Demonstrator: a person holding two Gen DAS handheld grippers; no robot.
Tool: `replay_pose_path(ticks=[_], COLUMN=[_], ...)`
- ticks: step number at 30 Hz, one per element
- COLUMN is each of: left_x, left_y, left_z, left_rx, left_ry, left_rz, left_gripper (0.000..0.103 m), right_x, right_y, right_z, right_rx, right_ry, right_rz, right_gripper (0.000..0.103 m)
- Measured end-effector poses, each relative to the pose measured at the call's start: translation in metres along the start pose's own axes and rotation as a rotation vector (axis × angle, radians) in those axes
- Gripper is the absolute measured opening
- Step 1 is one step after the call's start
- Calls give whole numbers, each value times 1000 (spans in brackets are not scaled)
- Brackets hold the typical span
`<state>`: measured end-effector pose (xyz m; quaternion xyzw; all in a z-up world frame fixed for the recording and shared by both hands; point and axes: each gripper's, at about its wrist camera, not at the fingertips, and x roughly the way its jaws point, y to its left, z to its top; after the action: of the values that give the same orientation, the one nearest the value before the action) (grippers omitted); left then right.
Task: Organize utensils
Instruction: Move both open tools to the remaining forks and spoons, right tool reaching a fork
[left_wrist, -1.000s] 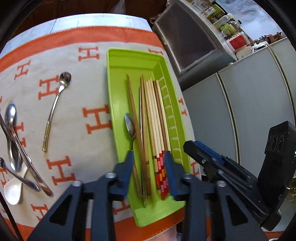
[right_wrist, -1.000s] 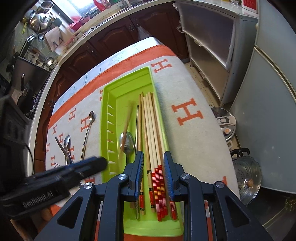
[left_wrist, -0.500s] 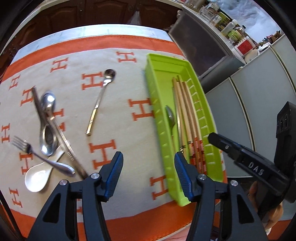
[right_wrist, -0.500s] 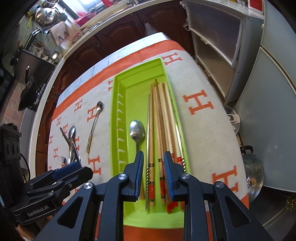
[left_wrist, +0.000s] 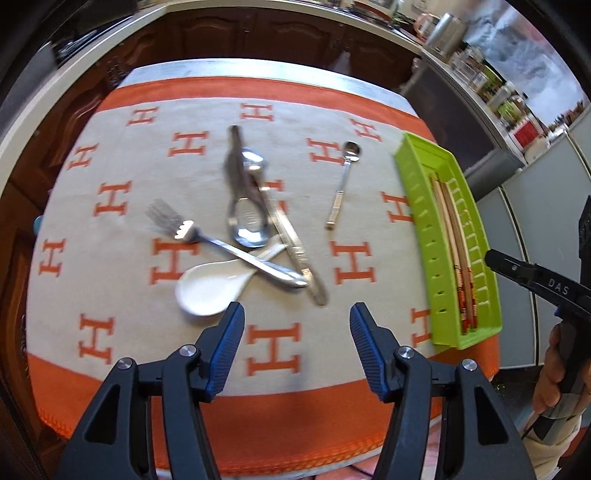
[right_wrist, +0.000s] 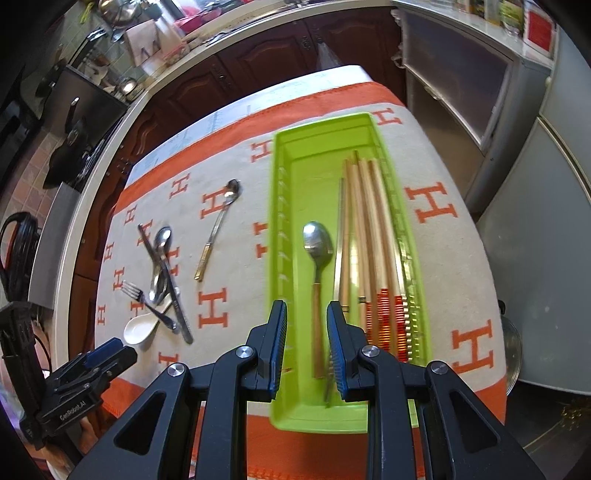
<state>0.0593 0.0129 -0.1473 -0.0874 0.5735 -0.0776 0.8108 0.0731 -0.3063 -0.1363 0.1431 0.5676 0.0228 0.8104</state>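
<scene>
The green tray (right_wrist: 291, 406) lay on the right side of the cloth (left_wrist: 110, 302), holding a wooden-handled spoon (right_wrist: 317, 258) and, beside it, a bundle of chopsticks (right_wrist: 369, 236) with red-banded ends. Left of the tray a slim gold-handled spoon (left_wrist: 341, 184) lay alone; further left a fork (left_wrist: 207, 240), a knife (left_wrist: 280, 229), a steel spoon (left_wrist: 249, 206) and a white soup spoon (left_wrist: 207, 291) lay crossed in a heap. My left gripper (left_wrist: 297, 317) hung above the cloth near the heap, jaws spread wide, holding nothing. My right gripper (right_wrist: 306, 332) hung over the tray, jaws parted either side of the spoon's handle, not gripping it.
</scene>
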Motion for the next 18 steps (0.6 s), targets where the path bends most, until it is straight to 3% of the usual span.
replay_pose_path(ticks=[6,11,18], left_x=[-16,-16,-5], left_y=[53,98,132], left_z=[-3,-2,-1], left_rx=[-101,-215,-310], left_ry=[-26,-24,-28], left_rz=[3,-46,-77], left_gripper=[58,58,58], right_x=[1,14,50], right_y=[49,107,191], right_z=[1,-1,1], right_rx=[-105,-250,-441], right_ry=[16,65,157], right_rz=[31,107,199], right_gripper=[23,23,23])
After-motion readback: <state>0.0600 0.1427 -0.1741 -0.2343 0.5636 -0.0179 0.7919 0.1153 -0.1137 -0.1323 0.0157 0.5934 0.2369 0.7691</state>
